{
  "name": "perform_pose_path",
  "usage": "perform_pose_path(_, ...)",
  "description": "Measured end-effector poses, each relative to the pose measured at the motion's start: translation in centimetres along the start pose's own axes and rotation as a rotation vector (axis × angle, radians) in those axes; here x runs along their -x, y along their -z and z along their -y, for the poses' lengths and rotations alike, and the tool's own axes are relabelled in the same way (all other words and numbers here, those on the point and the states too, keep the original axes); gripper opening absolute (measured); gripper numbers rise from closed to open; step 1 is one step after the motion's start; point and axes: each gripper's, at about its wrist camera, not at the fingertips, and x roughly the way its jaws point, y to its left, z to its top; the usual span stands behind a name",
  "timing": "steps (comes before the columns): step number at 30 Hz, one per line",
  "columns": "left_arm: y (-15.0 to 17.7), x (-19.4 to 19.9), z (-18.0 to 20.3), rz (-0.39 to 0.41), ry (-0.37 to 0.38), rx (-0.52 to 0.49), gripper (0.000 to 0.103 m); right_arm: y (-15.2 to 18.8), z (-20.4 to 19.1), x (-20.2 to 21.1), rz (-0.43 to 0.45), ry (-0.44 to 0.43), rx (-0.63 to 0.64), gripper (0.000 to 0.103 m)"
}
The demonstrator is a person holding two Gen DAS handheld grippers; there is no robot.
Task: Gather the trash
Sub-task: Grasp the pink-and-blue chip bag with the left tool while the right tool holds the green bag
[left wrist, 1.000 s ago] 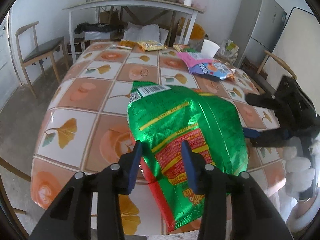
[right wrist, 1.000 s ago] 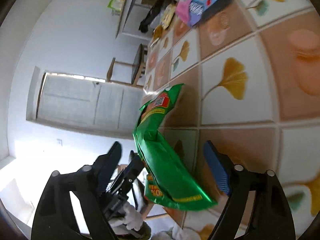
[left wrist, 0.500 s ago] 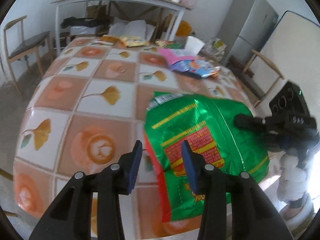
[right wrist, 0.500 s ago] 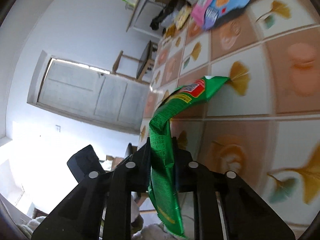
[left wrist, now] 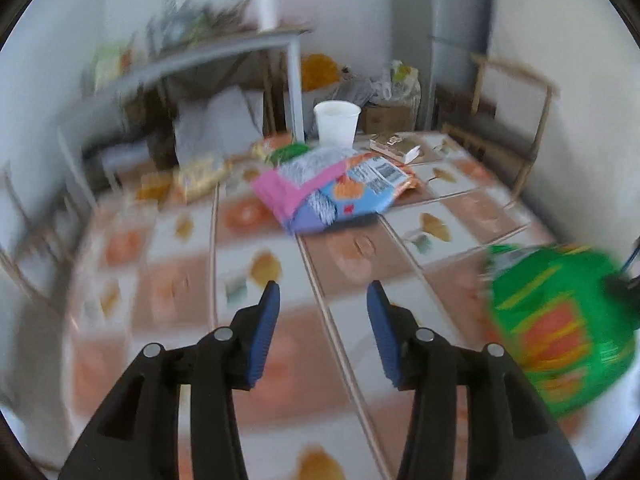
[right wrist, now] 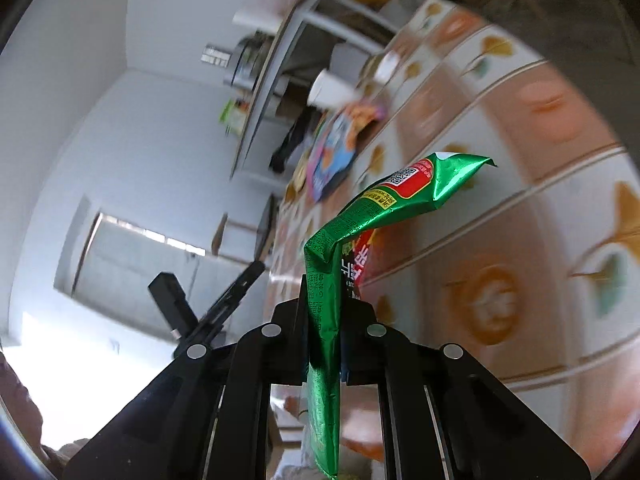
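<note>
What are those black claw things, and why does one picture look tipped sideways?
They are two grabbing tools, one held in each of a person's hands, each with a small camera looking along its fingers. One picture comes from the left tool, whose jaws are opening with nothing between them. The other comes from the right tool, turned on its side, so the room looks tipped. It pinches a green snack bag. On the tiled table lie a pink and blue snack bag and a white cup.

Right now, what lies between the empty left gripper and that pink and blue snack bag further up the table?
Only bare patterned tablecloth between left gripper and pink and blue snack bag, in the left wrist view.
</note>
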Motion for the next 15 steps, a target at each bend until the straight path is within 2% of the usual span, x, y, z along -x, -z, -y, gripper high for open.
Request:
perform_pose_path(3,-1.5,-3.5,3.1,0.044,-0.118,-0.226,0.045,0.1,1.2,1.3,0.026,0.0,-0.015,0.009)
perform_pose_path(7,-2.4,-7.3,5.0,0.063,-0.209,-0.382,0.045,0.2,2.3,2.4,0.038,-0.004,-0.03,0.01)
perform_pose_path(15,-2.6,-12.0,6.7,0.021,-0.242,-0.561,0.045,0.3,3.2,3.7,0.057,-0.011,-0.054,0.011)
